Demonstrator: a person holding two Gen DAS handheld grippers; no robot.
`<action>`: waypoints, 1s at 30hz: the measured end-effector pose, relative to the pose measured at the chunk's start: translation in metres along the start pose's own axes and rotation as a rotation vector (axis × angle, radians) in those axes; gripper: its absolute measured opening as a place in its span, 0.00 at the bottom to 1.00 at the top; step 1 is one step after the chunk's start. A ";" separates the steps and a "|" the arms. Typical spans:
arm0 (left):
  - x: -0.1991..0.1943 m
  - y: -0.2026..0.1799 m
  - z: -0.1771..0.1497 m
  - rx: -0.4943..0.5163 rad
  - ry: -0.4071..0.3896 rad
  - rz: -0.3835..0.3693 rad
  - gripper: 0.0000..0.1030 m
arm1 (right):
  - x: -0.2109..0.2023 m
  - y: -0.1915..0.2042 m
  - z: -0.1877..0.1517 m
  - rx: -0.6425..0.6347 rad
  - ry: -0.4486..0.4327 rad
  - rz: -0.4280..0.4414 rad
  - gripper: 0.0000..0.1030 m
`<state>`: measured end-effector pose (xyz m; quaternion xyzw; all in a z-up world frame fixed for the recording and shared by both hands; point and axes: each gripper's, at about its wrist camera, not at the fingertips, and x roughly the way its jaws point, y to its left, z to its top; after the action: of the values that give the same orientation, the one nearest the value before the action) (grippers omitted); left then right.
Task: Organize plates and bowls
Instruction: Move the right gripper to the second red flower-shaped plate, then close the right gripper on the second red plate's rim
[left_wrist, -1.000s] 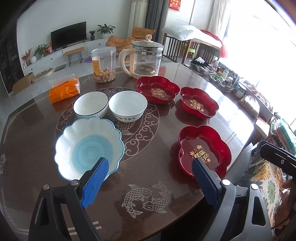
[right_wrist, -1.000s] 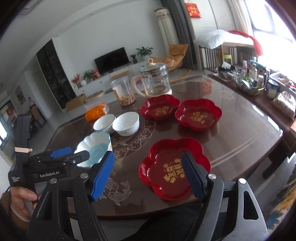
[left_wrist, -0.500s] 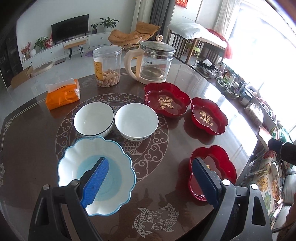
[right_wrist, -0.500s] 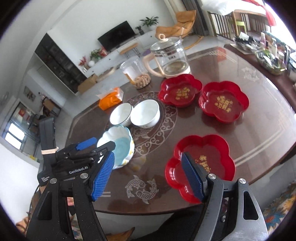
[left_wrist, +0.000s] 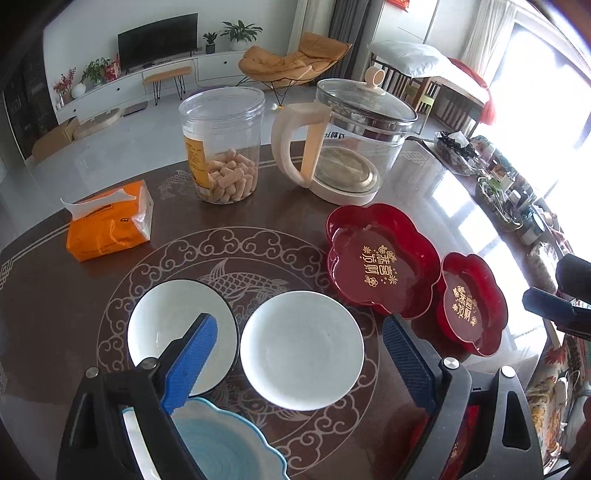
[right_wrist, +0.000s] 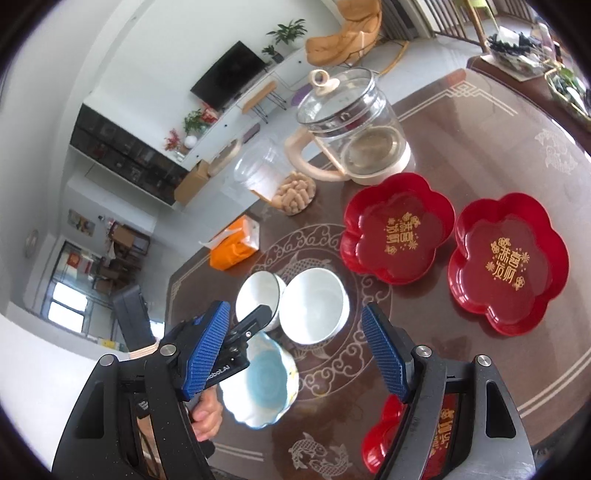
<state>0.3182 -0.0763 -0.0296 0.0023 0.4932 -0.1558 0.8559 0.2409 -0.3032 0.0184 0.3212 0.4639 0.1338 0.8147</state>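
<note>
Moved: both grippers have travelled forward over the table (left_wrist: 55, 295) since a second ago — the two white bowls, once far ahead, now sit close under the left gripper (left_wrist: 299, 360)
Left gripper: jaws spread wide, nothing between the pads
Right gripper (right_wrist: 295, 347): jaws spread wide, holding nothing
Plain white bowl (left_wrist: 302, 349): framed between the left gripper's fingers, below them, untouched
Black-rimmed bowl (left_wrist: 162, 325): just left of the plain white bowl, partly behind the left gripper's left pad
Blue scalloped bowl (left_wrist: 221, 443): nearer the camera than the plain white bowl, at the left gripper's base
Red plates: one (left_wrist: 382, 258) and another (left_wrist: 469, 302) right of the plain white bowl; a third (right_wrist: 384, 435) behind the right gripper's right finger
Surface: dark glossy table with pale fish-and-cloud inlay — kettle (left_wrist: 351, 144), snack jar (left_wrist: 221, 147) and orange tissue pack (left_wrist: 109, 221) beyond the plain white bowl
Room: living room with television (left_wrist: 157, 38) and tan lounge chair (left_wrist: 295, 61)
</note>
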 end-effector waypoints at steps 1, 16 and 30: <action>0.008 -0.001 0.006 0.008 0.007 0.010 0.88 | 0.009 -0.010 0.008 0.033 0.003 0.005 0.76; 0.107 -0.024 0.042 0.034 0.123 0.058 0.81 | 0.087 -0.091 0.091 0.048 -0.009 -0.280 0.75; 0.147 -0.038 0.047 0.030 0.203 0.057 0.54 | 0.127 -0.107 0.097 -0.128 0.084 -0.433 0.70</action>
<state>0.4161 -0.1588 -0.1235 0.0451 0.5745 -0.1376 0.8056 0.3813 -0.3577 -0.1011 0.1560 0.5460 -0.0021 0.8231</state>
